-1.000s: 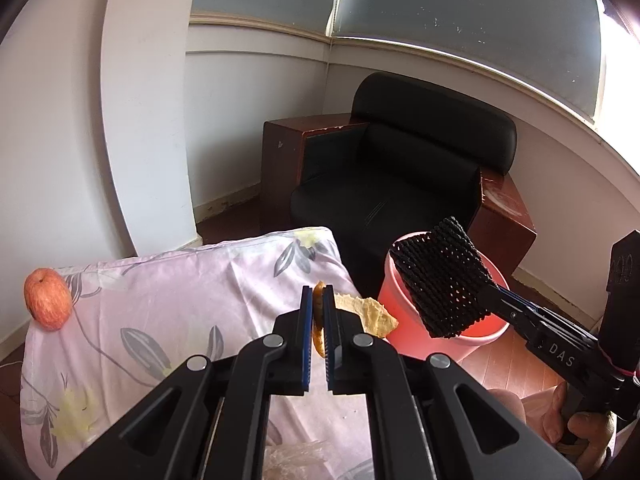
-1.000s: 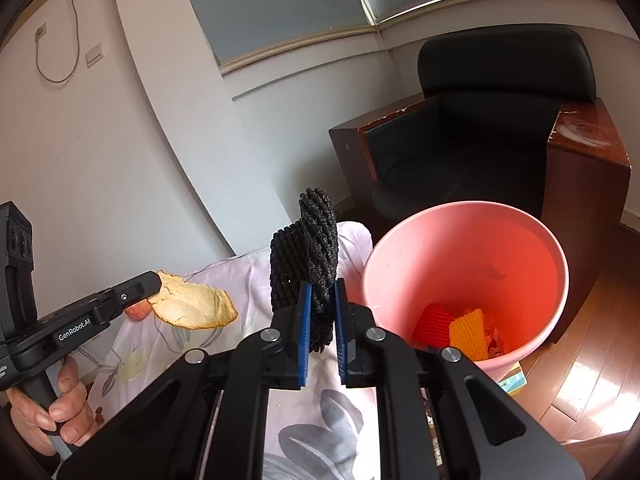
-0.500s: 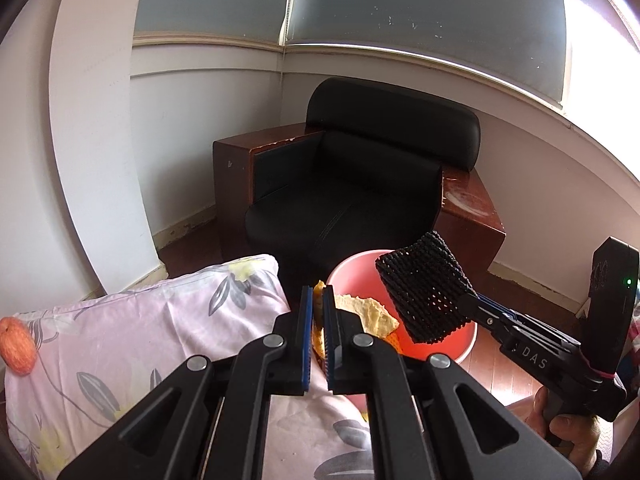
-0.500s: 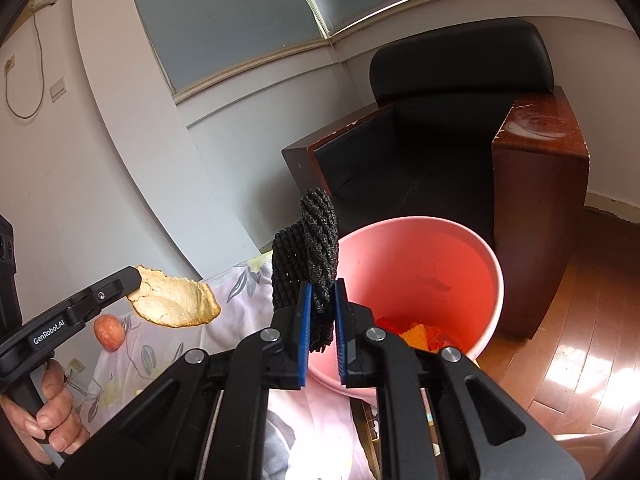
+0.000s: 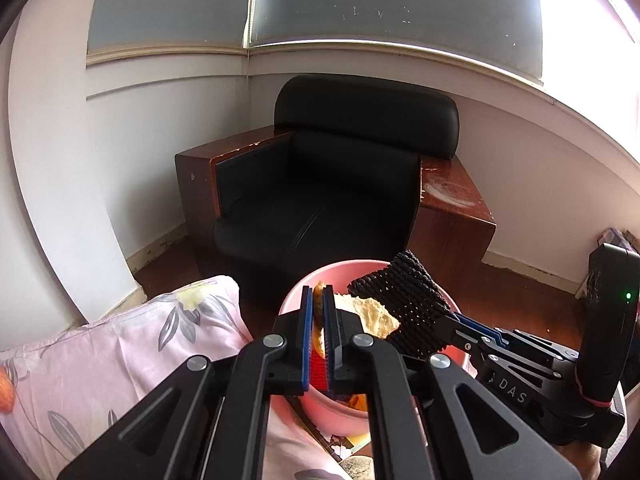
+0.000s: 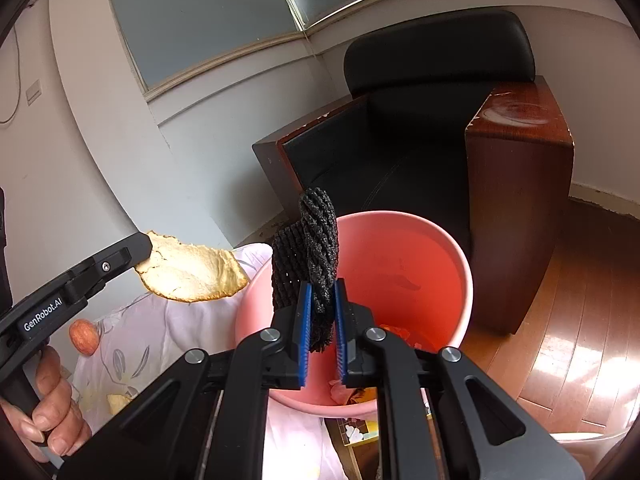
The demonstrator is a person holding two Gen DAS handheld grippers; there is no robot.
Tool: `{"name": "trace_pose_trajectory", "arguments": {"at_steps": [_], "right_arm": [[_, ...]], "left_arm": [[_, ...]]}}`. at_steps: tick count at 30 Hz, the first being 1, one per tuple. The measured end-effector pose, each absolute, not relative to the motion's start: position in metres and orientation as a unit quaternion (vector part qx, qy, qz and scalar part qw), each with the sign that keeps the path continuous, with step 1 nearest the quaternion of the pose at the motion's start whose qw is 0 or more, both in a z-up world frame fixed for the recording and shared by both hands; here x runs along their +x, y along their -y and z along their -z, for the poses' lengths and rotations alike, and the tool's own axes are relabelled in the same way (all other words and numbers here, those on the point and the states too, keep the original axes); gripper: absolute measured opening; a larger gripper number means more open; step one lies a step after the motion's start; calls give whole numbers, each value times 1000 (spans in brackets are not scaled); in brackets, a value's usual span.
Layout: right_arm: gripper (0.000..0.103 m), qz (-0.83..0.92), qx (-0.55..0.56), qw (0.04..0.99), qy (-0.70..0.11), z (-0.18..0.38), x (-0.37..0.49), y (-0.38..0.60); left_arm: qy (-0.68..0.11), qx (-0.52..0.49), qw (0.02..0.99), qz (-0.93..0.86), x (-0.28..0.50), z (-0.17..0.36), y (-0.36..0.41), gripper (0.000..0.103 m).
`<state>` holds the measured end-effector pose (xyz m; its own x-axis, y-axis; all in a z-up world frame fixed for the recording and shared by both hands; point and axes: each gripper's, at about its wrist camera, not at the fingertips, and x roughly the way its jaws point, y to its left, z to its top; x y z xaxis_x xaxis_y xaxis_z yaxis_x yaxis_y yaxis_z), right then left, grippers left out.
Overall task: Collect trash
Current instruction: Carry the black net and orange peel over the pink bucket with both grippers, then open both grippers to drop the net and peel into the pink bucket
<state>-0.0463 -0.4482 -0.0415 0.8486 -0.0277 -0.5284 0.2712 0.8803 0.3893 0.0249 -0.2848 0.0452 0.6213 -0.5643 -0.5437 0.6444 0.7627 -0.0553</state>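
Right wrist view: our right gripper (image 6: 320, 312) clamps the black foam net (image 6: 308, 252) upright over the pink bin (image 6: 460, 280); our left gripper (image 5: 318, 312) pinches peel (image 6: 188, 272) beside its rim.

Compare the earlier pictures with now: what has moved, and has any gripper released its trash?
Both grippers have carried their loads off the pink flowered cloth toward the round pink plastic bin, which now lies directly ahead of them. Nothing was released: the left gripper keeps its jaws shut on the pale orange peel, and the right gripper on the black foam net.
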Motion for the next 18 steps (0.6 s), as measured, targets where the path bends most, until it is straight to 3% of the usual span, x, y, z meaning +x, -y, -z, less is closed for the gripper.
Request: {"name": "trace_pose_trajectory", "arguments": {"at_steps": [18], "right_arm": [[11, 110, 243, 920, -286, 67, -43, 461]], "left_arm": [[-318, 113, 882, 329, 39, 0, 326, 4]]}}
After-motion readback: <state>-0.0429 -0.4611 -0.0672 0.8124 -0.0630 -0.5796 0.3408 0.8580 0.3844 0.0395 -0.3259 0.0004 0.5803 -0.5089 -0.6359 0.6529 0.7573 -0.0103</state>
